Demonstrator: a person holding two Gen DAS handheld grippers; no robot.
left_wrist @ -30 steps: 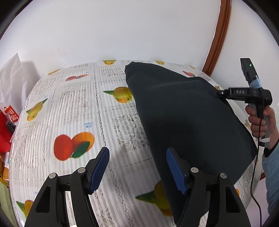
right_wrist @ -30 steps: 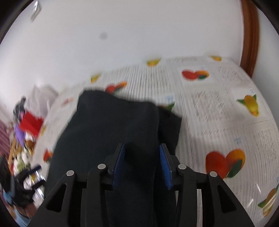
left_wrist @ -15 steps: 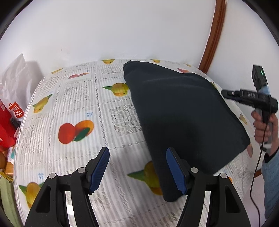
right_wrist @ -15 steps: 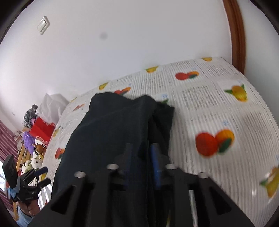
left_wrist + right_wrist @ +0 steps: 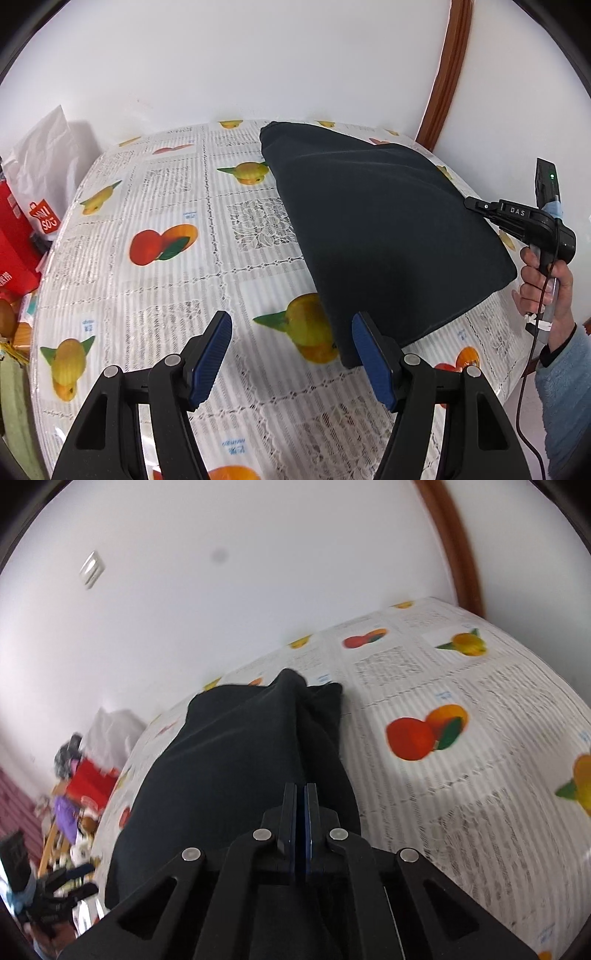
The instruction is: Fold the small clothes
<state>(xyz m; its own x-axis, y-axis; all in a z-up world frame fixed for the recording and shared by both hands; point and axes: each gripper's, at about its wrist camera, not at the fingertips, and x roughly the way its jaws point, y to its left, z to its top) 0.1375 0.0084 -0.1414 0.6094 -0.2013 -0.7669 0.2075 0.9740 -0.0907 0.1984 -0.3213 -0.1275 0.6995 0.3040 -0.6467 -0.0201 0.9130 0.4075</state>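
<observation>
One dark garment point(image 5: 376, 236) lies on the right part of the desk point(image 5: 155, 295), on the fruit-print cloth. The left gripper point(image 5: 291, 354) has its fingers spread and empty above the garment's near corner. The right gripper point(image 5: 300, 812) has just closed; its fingers are pressed together over the garment's right edge, but whether they pinch cloth I cannot tell.

Garment point(image 5: 384, 236) on tablecloth point(image 5: 155, 295), right half.
</observation>
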